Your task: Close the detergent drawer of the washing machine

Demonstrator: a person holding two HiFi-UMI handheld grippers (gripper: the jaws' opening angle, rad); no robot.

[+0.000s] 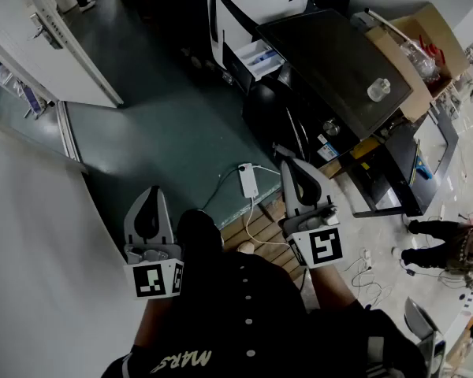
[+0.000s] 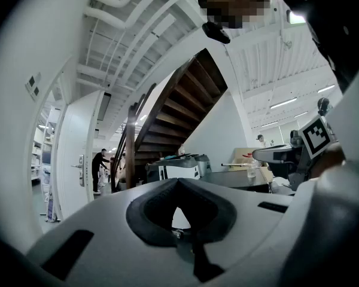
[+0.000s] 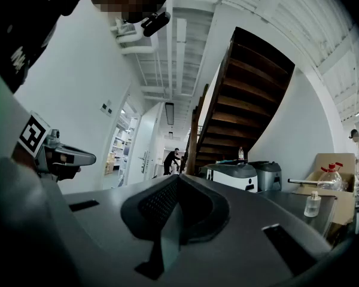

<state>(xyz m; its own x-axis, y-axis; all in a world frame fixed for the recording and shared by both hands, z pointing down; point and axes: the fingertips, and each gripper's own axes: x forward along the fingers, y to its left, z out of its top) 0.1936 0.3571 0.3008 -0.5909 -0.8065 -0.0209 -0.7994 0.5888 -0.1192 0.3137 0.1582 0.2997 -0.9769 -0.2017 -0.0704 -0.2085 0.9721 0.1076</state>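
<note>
The white washing machine [image 1: 262, 2] stands at the far end of the floor in the head view. Its detergent drawer [image 1: 256, 56] sticks out open, white with blue inside. My left gripper [image 1: 152, 189] and right gripper [image 1: 288, 160] are held level near my body, well short of the machine. Both have their jaws together with nothing between them. The left gripper [image 2: 178, 180] looks past its tips at the machine [image 2: 178, 171] far off. The right gripper [image 3: 178, 175] sees the machine [image 3: 230, 175] to its right. The drawer cannot be made out in either gripper view.
A black-topped unit [image 1: 331, 61] with a small clear bottle [image 1: 378, 90] stands right of the machine, and an open cardboard box [image 1: 422, 46] is beyond it. A white power strip [image 1: 247, 181] and cables lie on the floor. A white door [image 1: 43, 38] stands at left, and a staircase [image 3: 251, 100] rises behind.
</note>
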